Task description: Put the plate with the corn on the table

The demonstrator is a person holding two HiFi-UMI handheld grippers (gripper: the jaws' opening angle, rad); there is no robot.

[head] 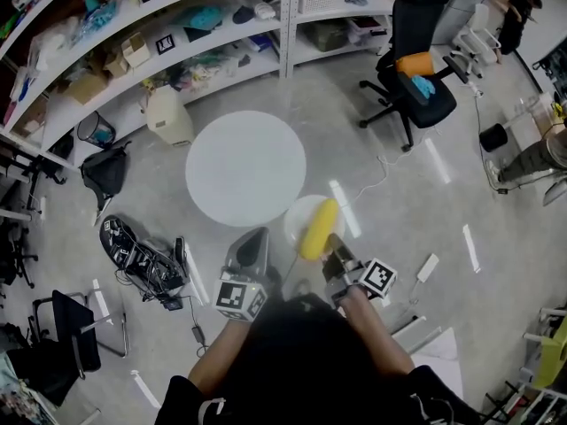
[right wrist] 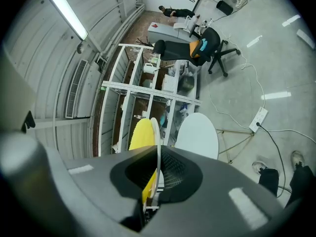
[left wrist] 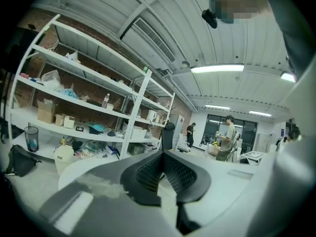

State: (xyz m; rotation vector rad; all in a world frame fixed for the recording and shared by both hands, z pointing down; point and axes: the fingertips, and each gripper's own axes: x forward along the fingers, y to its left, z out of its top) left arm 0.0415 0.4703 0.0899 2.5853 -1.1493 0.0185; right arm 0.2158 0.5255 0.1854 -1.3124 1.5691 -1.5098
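Observation:
A white plate (head: 301,212) bearing a yellow corn cob (head: 319,228) hangs in the air just off the near right edge of the round white table (head: 245,168). My right gripper (head: 332,244) is shut on the plate's near rim. In the right gripper view the rim (right wrist: 158,132) runs edge-on between the pads of the right gripper (right wrist: 159,154), with the corn (right wrist: 140,135) on its left and the table (right wrist: 197,135) beyond. My left gripper (head: 252,237) is level beside it, left of the plate, and holds nothing. The jaws of the left gripper (left wrist: 164,154) meet at the tip.
Curved shelving (head: 177,42) full of boxes runs behind the table, with a white canister (head: 168,115) and a black bag (head: 104,171) at its foot. A black office chair (head: 412,78) stands far right. Cables and gear (head: 146,264) lie on the floor at left. People (left wrist: 228,137) stand far off.

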